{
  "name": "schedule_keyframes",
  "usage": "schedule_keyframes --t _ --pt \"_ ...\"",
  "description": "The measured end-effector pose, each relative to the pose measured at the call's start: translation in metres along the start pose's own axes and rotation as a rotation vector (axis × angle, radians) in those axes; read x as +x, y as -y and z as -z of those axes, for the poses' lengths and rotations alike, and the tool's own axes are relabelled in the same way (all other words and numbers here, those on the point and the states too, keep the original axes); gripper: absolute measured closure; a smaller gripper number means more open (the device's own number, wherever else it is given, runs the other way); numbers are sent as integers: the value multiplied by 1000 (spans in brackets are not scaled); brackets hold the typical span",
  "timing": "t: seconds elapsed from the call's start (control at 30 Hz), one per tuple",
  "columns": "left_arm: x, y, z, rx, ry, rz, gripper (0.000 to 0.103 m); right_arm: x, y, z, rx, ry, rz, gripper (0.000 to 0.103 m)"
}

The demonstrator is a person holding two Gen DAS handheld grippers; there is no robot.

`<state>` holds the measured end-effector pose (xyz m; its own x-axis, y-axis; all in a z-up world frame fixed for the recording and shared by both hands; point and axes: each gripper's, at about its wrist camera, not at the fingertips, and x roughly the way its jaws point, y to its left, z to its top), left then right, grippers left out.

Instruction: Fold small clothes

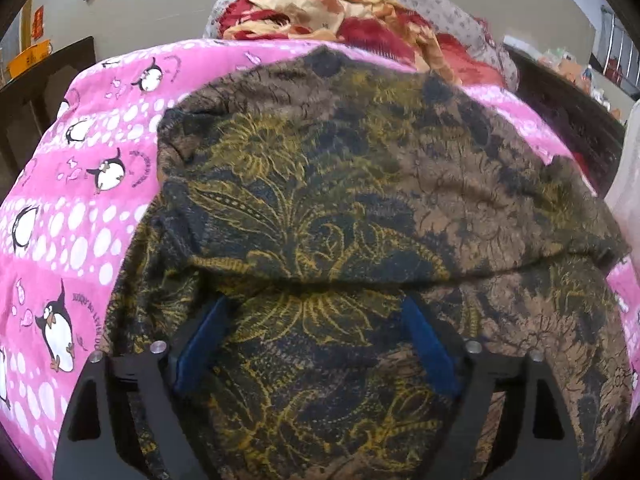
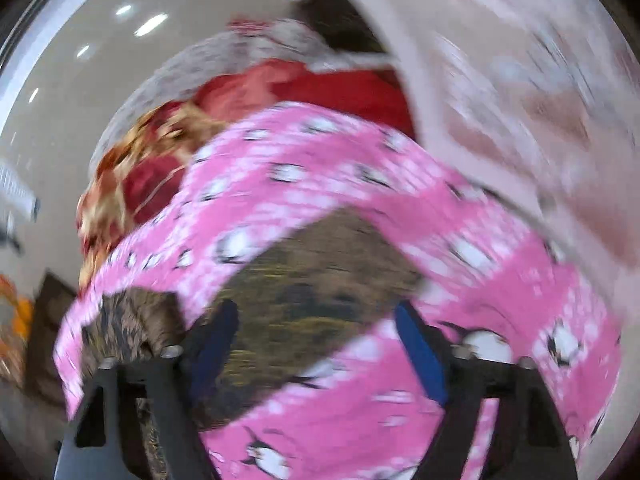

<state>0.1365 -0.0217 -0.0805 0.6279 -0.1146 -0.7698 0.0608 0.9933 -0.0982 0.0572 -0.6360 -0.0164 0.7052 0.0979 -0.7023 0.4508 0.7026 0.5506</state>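
Curved lettering beside penguins on pink sheet (image 1: 80, 240), seemingly illegible

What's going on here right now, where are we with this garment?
A person is folding a brown and gold floral garment laid on a pink penguin-print sheet. One fold is already laid across it. The left gripper hovers open over the near part of the cloth, gripping nothing. The right gripper, also open, shows in a blurred view above the garment's edge and the sheet.
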Motion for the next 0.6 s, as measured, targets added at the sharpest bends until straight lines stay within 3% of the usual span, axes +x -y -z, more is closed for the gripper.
schedule_keyframes --t 0.13,0.27,0.33,0.37,0.4,0.5,0.6 --pt "3 1 -1 11 -6 0 11 26 26 2 104 -34 -41 34" --pt "4 2 -1 11 -5 -1 11 41 36 -6 159 43 -81 36" --pt "4 4 0 12 -6 -3 10 46 32 -13 136 43 -52 40" --pt "4 4 0 13 -6 -5 10 48 28 -17 117 37 -29 64" --pt "5 3 -2 14 -7 -6 10 48 19 -23 81 9 -28 95" --pt "4 3 -1 14 -7 -6 10 8 -38 -40 -114 104 -23 96" --pt "5 4 -2 13 -7 -5 10 -62 -113 -55 -297 284 -65 96"
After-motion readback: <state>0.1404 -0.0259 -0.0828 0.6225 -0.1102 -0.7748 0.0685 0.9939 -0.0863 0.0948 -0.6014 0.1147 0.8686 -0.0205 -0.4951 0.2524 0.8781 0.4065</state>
